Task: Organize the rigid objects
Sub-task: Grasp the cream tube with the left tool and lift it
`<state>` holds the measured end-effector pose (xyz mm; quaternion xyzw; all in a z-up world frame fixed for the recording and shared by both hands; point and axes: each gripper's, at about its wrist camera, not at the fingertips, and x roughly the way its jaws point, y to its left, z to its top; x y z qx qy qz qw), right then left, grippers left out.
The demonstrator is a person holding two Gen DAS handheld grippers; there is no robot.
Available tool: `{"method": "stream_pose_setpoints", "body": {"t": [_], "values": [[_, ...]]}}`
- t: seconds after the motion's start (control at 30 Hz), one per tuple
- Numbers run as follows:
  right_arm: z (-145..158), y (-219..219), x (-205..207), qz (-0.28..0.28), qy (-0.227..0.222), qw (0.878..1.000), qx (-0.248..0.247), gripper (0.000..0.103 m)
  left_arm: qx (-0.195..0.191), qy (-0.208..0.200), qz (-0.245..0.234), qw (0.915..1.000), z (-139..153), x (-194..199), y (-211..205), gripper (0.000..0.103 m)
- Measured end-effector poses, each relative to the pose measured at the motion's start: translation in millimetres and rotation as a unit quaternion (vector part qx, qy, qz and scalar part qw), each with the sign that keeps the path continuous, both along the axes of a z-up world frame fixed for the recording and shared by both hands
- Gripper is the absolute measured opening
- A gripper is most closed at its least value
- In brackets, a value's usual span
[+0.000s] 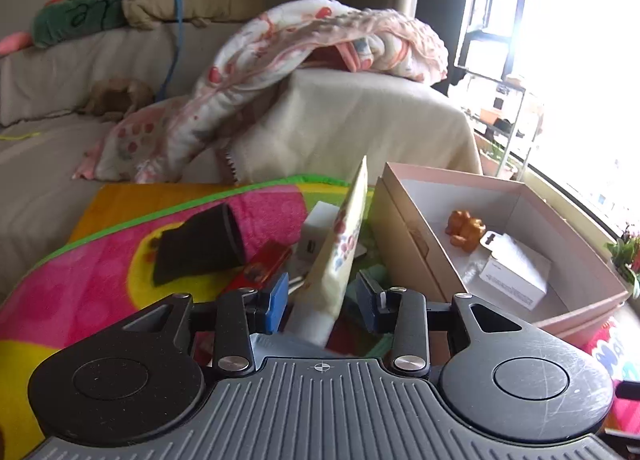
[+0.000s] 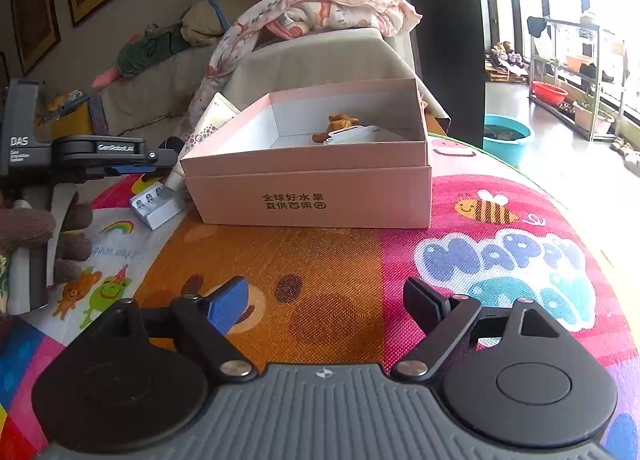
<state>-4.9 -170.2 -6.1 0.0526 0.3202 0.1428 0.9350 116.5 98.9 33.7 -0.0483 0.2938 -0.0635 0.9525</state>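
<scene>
A cream tube with a white cap stands tilted between the blue pads of my left gripper; the jaws stand a little apart from it on both sides. The tube also shows in the right wrist view, beside the left gripper. The pink cardboard box lies just right of the tube and holds an orange figurine and a small white box. It shows in the right wrist view too. My right gripper is open and empty above the play mat.
On the mat left of the box lie a black nozzle, a red item and a white block. A silver holder lies by the box. A sofa with a blanket stands behind. A teal basin is on the floor.
</scene>
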Motion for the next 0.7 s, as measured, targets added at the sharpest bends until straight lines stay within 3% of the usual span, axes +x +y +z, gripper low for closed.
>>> {"method": "stream_pose_setpoints", "body": {"t": [0.1,0.23,0.4,0.7], "values": [[-1,-2,1,-0.003,0.005,1.000,0.002,0.086,0.010,0.017,-0.001,0.9998,-6,23,-8,0.041],[-1,-4,3,-0.004,0.011,1.000,0.008,0.086,0.026,0.036,-0.006,0.9990,-12,40,-12,0.030],[-2,-5,4,-0.005,0.013,1.000,0.012,0.086,0.080,0.045,-0.063,0.9938,-11,27,-19,0.029],[-2,-5,4,-0.006,0.015,1.000,0.013,0.086,0.010,0.073,-0.100,0.9922,-9,-54,2,0.029]]}}
